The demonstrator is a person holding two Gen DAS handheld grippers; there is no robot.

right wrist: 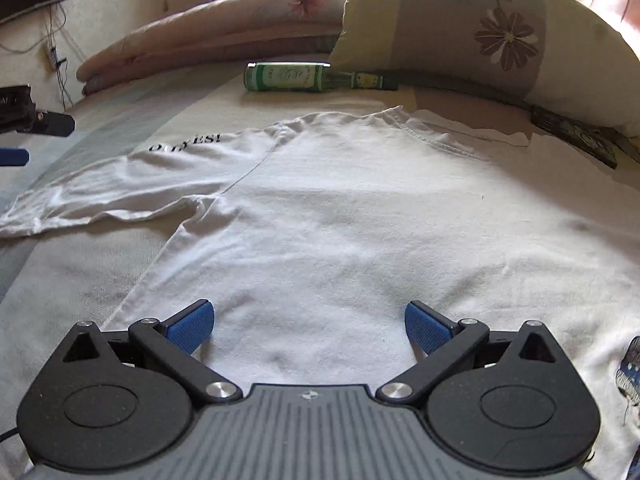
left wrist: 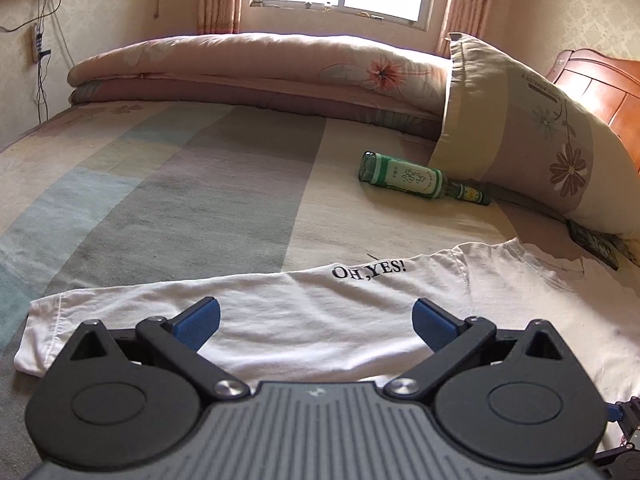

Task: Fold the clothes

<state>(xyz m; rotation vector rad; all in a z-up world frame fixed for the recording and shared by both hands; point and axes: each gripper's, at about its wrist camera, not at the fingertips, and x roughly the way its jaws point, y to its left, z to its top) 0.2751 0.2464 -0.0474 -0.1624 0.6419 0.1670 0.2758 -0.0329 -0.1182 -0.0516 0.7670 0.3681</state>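
You're over a striped bed (left wrist: 168, 184) in a sunlit bedroom, pillow (left wrist: 532, 136) at upper right. The white T-shirt (right wrist: 344, 224) lies spread flat across the lower half of both views, one sleeve (left wrist: 248, 312) stretched left. It's light, soft and limp, so pinch a hem or sleeve edge. Your left gripper (left wrist: 316, 322) and right gripper (right wrist: 309, 324) both hang over it, jaws spread wide, holding nothing. The green bottle (left wrist: 416, 178) lies on its side; I can't tell its contents.

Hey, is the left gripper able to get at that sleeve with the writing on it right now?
Probably yes. The left gripper is open and hovers right over the sleeve of the white T-shirt, with nothing lying between them. The green bottle sits well beyond.
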